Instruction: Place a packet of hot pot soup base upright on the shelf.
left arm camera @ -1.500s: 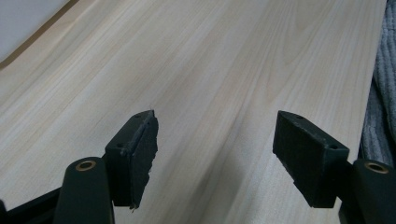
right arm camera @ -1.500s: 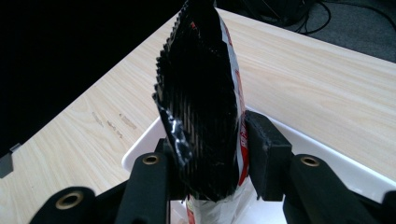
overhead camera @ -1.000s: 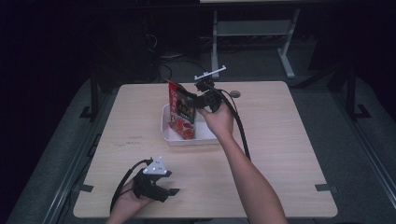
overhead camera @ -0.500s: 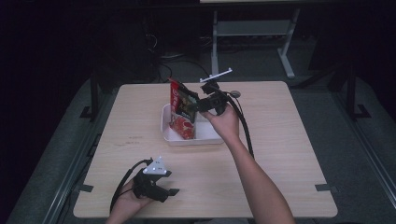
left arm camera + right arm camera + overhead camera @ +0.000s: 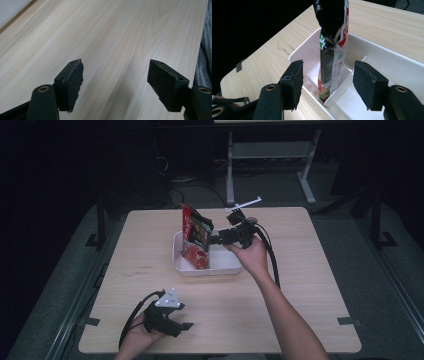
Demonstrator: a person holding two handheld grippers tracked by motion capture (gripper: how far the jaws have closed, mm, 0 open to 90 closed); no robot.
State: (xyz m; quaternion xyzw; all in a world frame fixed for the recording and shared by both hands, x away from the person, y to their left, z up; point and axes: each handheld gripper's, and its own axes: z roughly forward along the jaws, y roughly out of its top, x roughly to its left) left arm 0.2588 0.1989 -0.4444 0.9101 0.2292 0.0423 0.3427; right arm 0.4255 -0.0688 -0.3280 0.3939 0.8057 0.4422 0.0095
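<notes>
Right gripper view: the snack packet (image 5: 333, 47) stands upright in the white tray (image 5: 387, 62), just beyond the spread right tongs (image 5: 328, 85); left tongs (image 5: 115, 82) also apart, above the bare counter (image 5: 112, 32).

**Looks like a lab or recording studio**

Dark all round, with only a pale wooden table (image 5: 300, 285) lit from above. Grey carpet (image 5: 380, 270) underneath, black cables (image 5: 195, 187) trailing across the floor behind. A grey metal stand (image 5: 270, 155) at the back. Black tape marks (image 5: 348, 321) stuck at the table's corners. Nothing homely anywhere; staged for capture work, by the look of it.
</notes>
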